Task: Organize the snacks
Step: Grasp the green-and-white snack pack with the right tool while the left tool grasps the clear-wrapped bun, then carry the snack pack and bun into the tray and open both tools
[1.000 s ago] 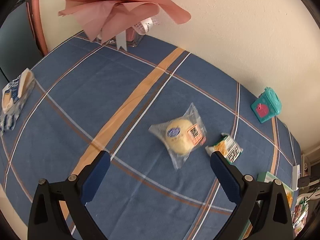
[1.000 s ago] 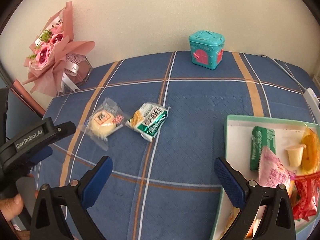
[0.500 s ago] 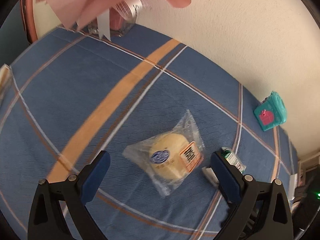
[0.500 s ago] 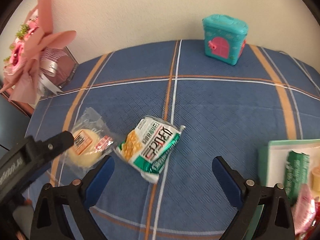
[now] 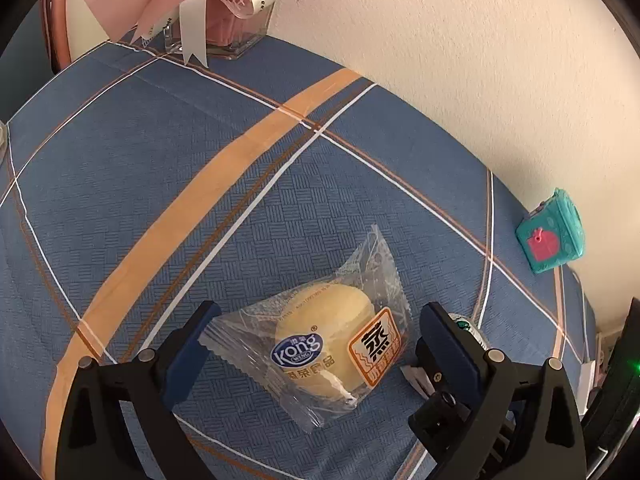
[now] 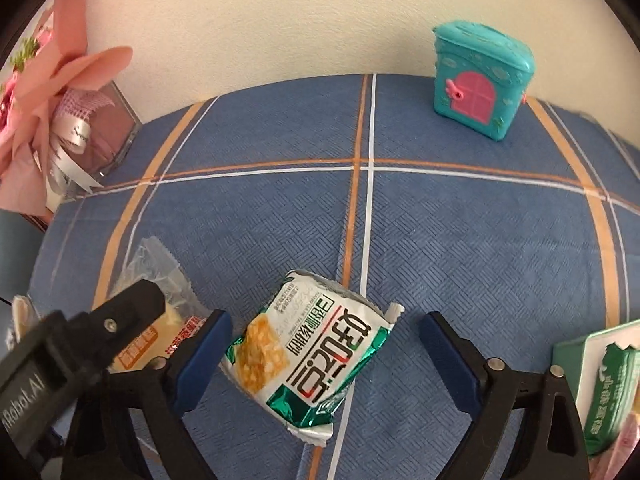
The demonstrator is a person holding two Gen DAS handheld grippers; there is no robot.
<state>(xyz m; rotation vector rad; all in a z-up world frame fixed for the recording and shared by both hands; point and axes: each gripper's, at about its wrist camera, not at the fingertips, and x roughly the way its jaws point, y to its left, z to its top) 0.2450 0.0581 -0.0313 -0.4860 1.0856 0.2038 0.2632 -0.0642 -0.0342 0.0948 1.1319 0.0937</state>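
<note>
A yellow bun in a clear wrapper (image 5: 328, 344) lies on the blue plaid cloth. My left gripper (image 5: 316, 348) is open, its jaws on either side of the bun. A green and white snack packet (image 6: 312, 356) lies just right of the bun. My right gripper (image 6: 326, 356) is open and straddles this packet. The bun also shows in the right wrist view (image 6: 160, 320), partly hidden by the left gripper's body. A sliver of the packet (image 5: 464, 326) peeks out behind the left gripper's right finger.
A teal toy house (image 6: 482, 78) stands by the back wall. A pink bouquet in a clear box (image 6: 60, 116) is at the back left. A green-rimmed tray (image 6: 576, 344) with a green packet (image 6: 612, 392) sits at the right.
Both grippers have moved forward and down. The left one now straddles the bun and the right one straddles the green packet. Both stay open.
</note>
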